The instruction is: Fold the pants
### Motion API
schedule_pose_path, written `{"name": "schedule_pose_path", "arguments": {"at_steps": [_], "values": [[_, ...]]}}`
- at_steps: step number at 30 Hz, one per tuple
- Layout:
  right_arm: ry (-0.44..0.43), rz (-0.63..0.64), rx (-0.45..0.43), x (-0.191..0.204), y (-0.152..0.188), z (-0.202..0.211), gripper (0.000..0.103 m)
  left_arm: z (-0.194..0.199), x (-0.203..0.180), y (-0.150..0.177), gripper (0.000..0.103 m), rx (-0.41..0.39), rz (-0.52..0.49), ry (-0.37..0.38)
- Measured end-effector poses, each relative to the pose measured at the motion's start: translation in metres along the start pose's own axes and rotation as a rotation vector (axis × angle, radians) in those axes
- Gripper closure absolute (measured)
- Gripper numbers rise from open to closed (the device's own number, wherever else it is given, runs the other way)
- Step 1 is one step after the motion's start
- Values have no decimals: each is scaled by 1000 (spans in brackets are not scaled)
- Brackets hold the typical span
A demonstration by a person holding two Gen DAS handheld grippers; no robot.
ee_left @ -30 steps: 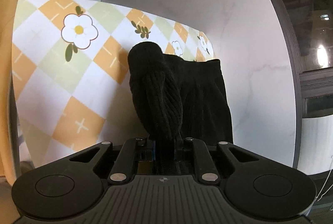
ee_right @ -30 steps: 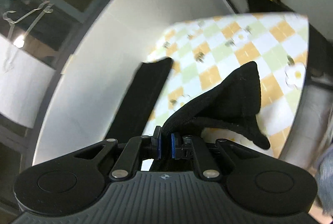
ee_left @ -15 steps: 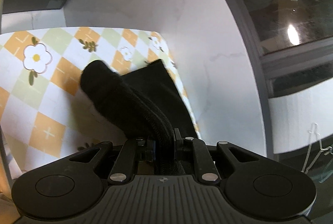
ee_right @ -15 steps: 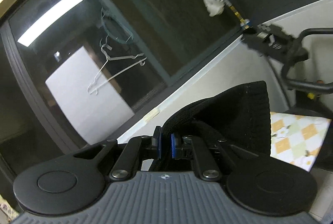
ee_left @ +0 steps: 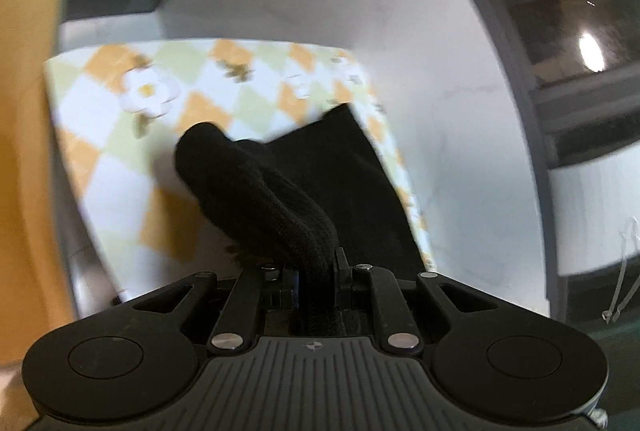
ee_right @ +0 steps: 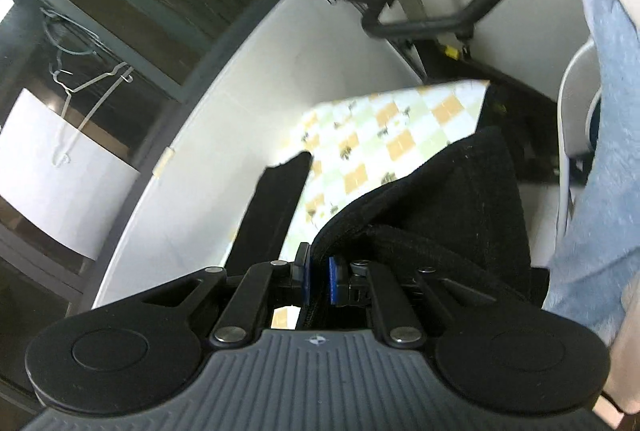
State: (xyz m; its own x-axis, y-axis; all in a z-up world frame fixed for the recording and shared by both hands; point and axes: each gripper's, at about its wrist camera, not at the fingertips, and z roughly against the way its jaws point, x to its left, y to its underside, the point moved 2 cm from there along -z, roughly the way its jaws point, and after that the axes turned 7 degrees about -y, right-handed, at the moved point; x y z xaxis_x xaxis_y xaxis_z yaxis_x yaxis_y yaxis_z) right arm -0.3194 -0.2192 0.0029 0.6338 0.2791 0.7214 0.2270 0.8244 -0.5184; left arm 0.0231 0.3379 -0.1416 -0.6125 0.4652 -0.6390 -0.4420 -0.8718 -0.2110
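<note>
Currently both claws pinch the black pants: left claw, right claw. Rest lies on the checked mat. Carry both evenly, keep edge taut, lay it square over the flat part.

Motion blur smears the checked cloth in the left view. The black pants hide the right tool's fingertips and run under its body.

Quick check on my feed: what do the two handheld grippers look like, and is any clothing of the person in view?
Both the left gripper and right gripper are black, with ribbed grey bases, round side caps, silver rivets on the linkage arms and blue-padded jaws. A light blue sleeve shows at the right.
</note>
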Motion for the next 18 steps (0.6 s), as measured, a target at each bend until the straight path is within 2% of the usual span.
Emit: {"name": "schedule_pose_path", "arguments": {"at_steps": [3, 5, 11, 15, 18], "values": [[-6, 25, 4, 9, -8, -8, 94, -2, 10, 2, 88, 17, 46, -34], [-22, 54, -7, 21, -15, -15, 94, 0, 8, 1, 88, 8, 51, -31], [-93, 187, -48, 58, -34, -34, 94, -5, -25, -7, 88, -68, 39, 57], [-161, 259, -57, 80, -53, -75, 94, -17, -64, -12, 88, -121, 46, 101], [-202, 271, -41, 87, -70, -127, 94, -29, -94, -14, 88, -178, 52, 101]]}}
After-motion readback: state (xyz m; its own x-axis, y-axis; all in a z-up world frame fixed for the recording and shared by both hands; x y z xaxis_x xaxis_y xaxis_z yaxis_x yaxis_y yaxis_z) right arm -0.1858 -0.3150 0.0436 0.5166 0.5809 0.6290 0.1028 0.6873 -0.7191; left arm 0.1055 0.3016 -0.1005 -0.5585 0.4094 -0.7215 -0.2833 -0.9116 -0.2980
